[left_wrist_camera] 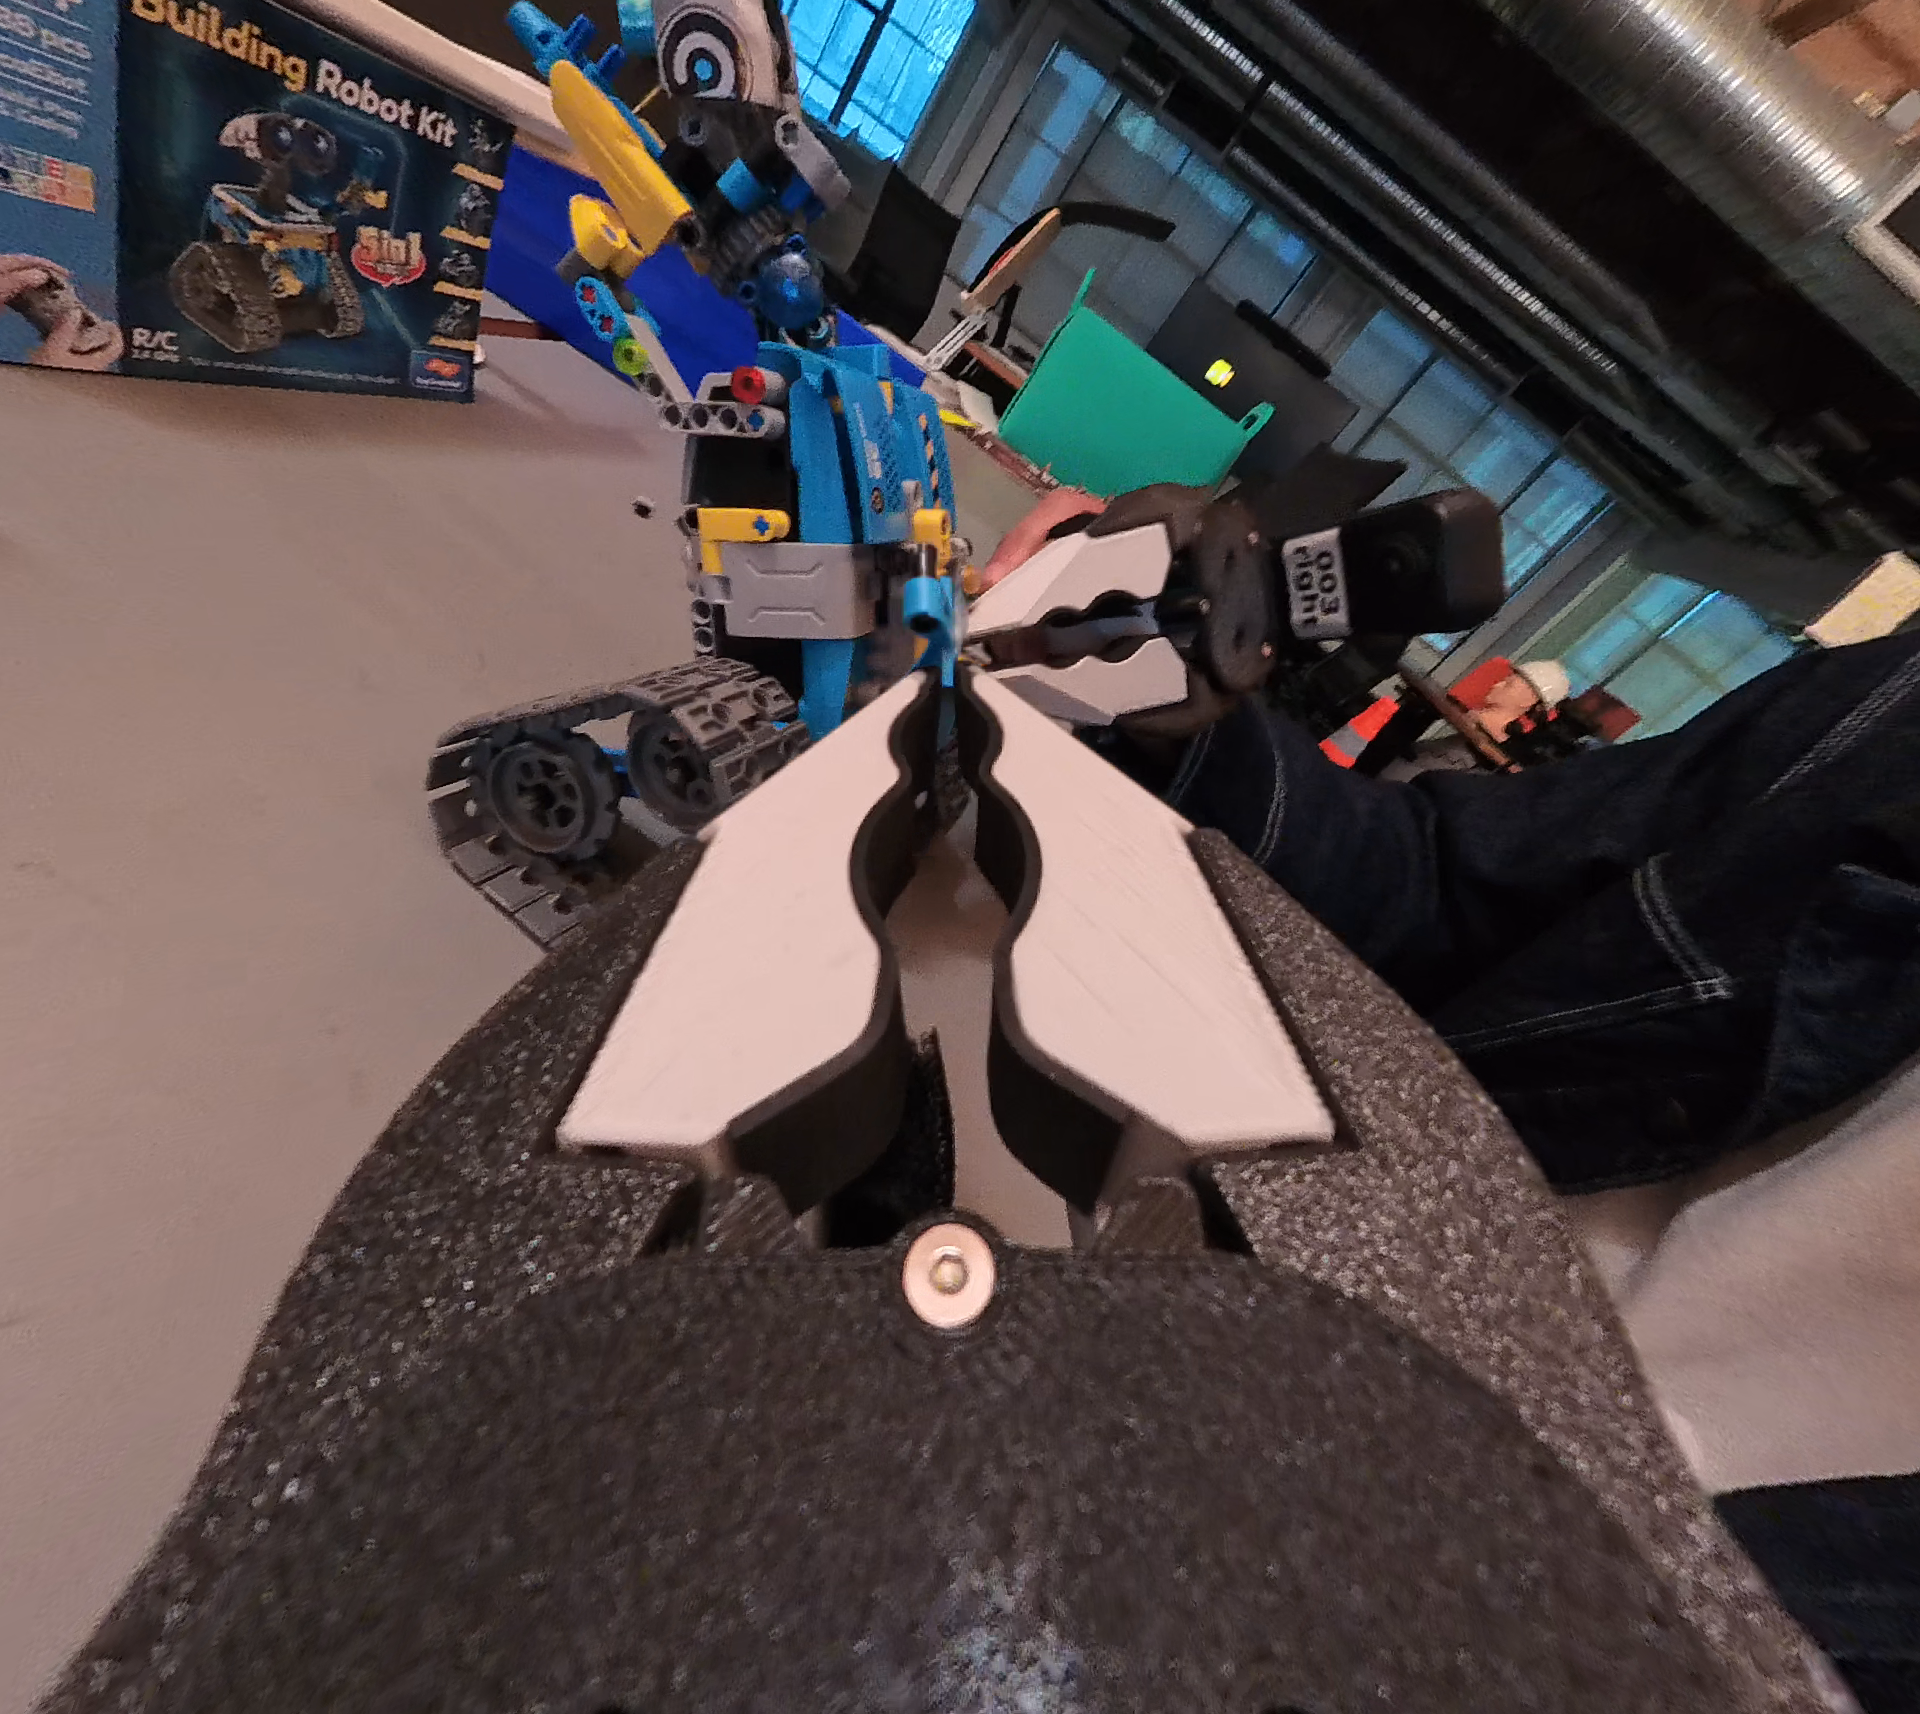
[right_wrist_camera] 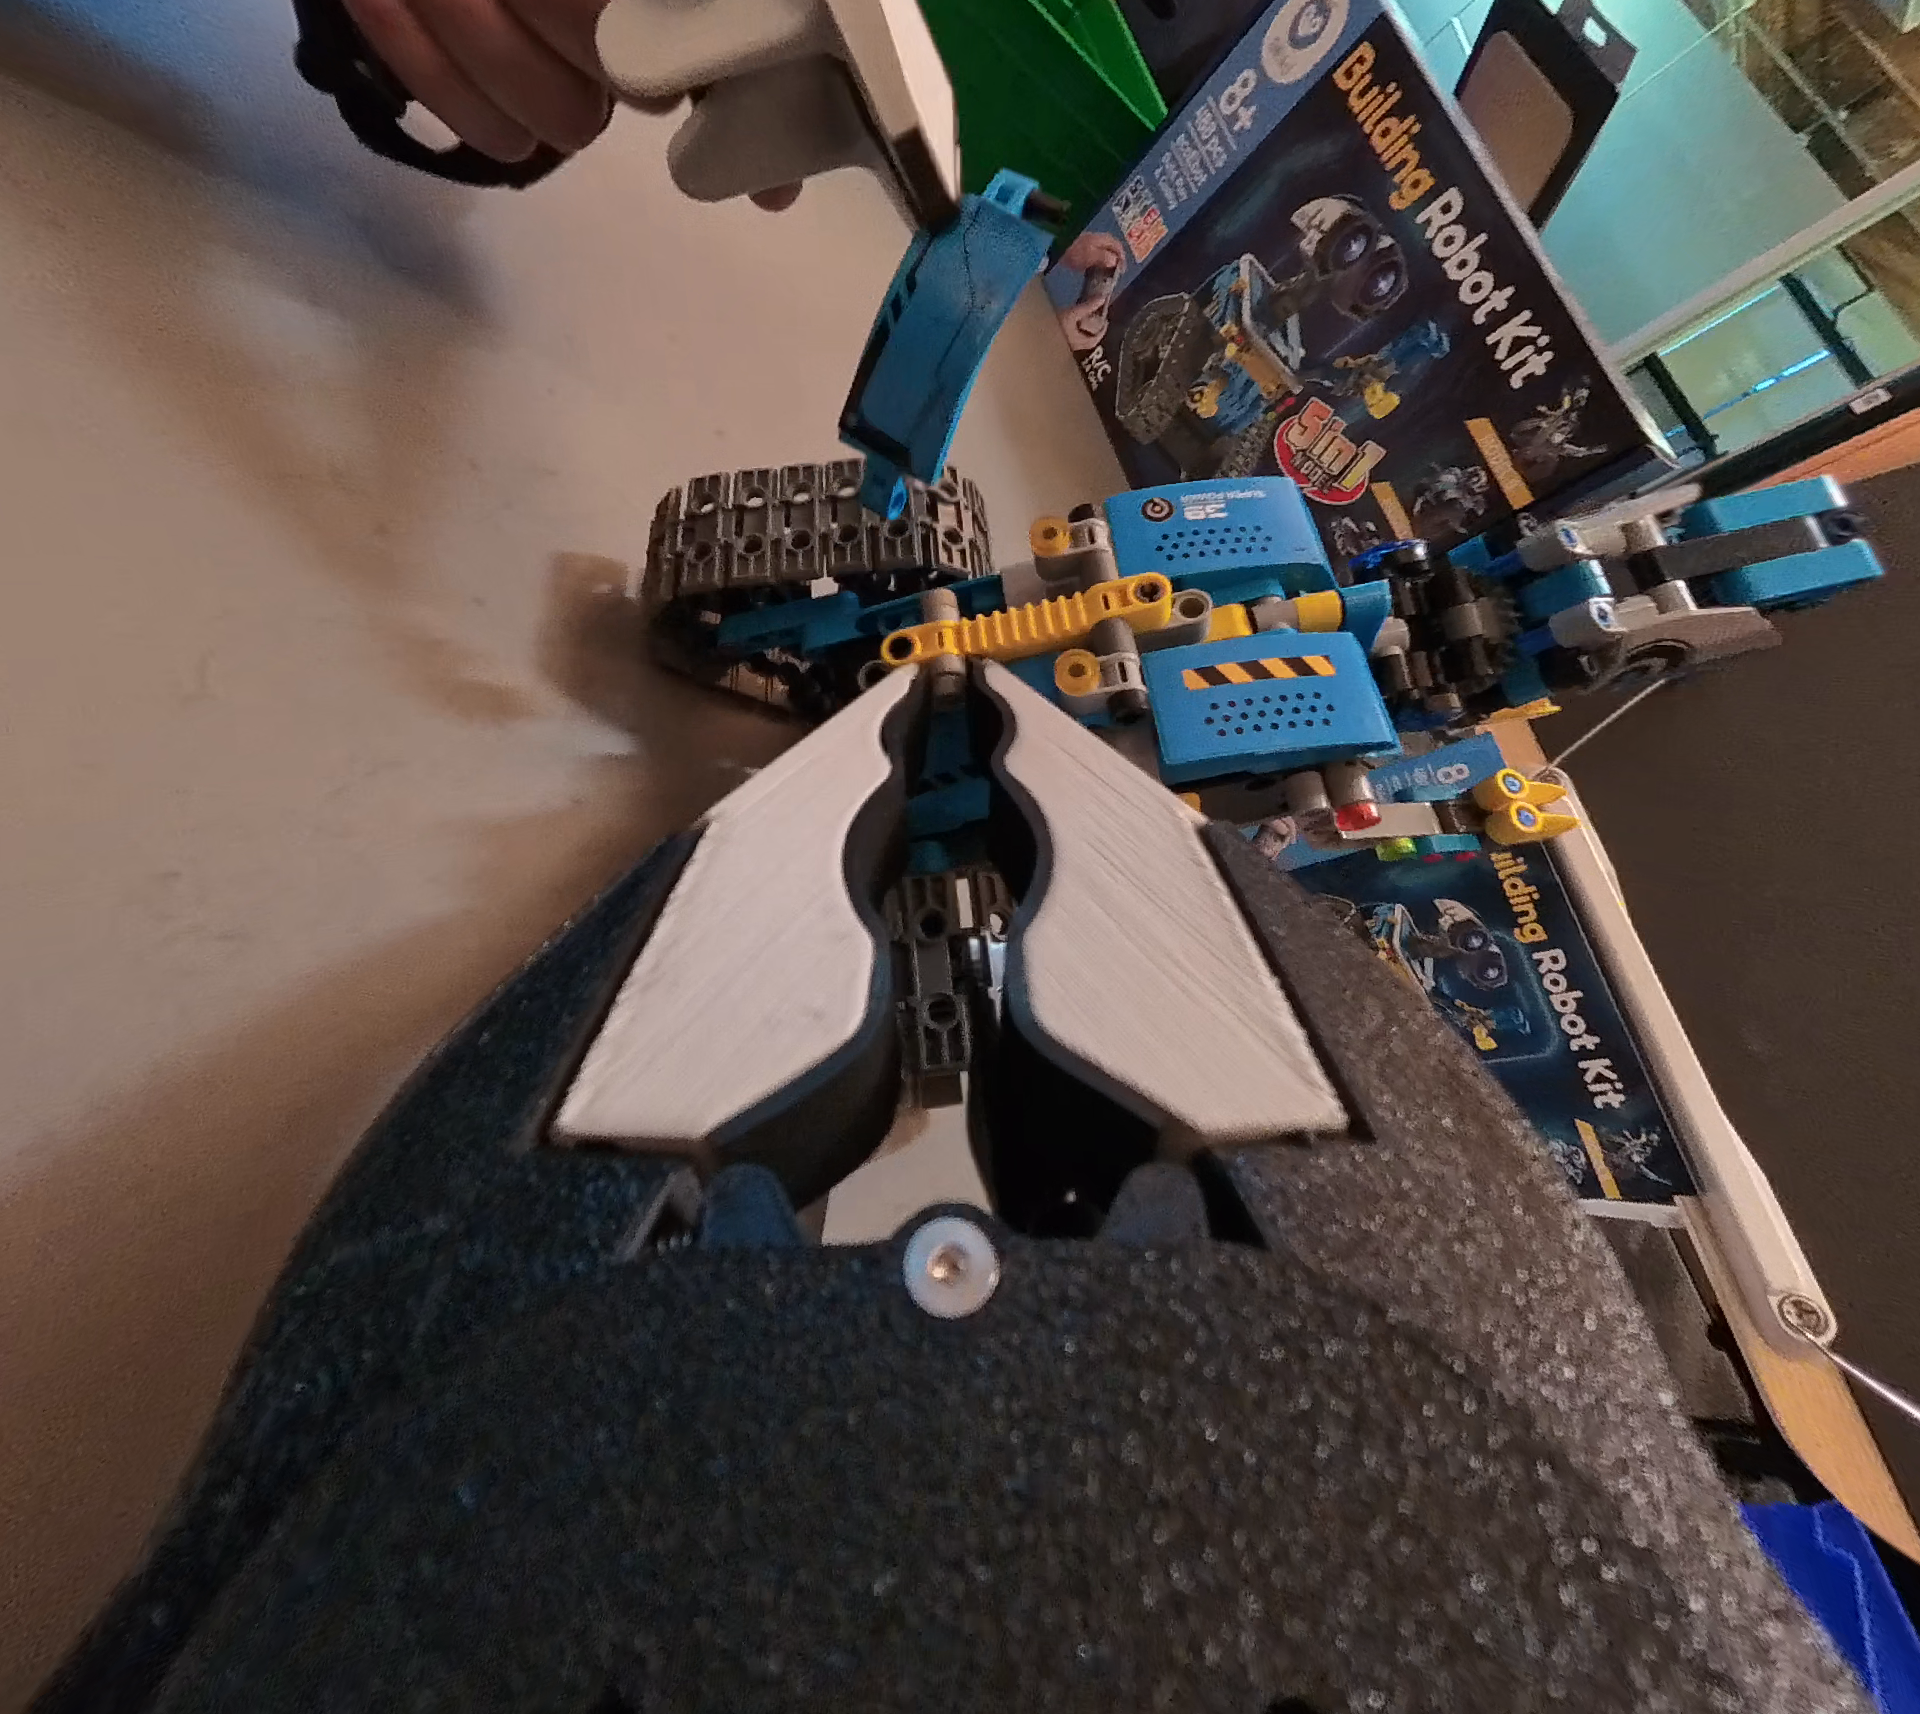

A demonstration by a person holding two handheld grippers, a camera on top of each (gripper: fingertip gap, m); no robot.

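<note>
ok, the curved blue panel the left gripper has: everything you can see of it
The curved blue panel is an arched plastic shell piece, scuffed, with a peg at its top end. It hangs clear above the toy robot's grey track, pinched at its upper end by the left gripper. Its lower tip sits just over the track; whether they touch is unclear.

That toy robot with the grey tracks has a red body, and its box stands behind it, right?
Not red: the body of the toy robot is blue, as the right wrist view shows. The grey tracks and the box behind it are as you say.
</note>
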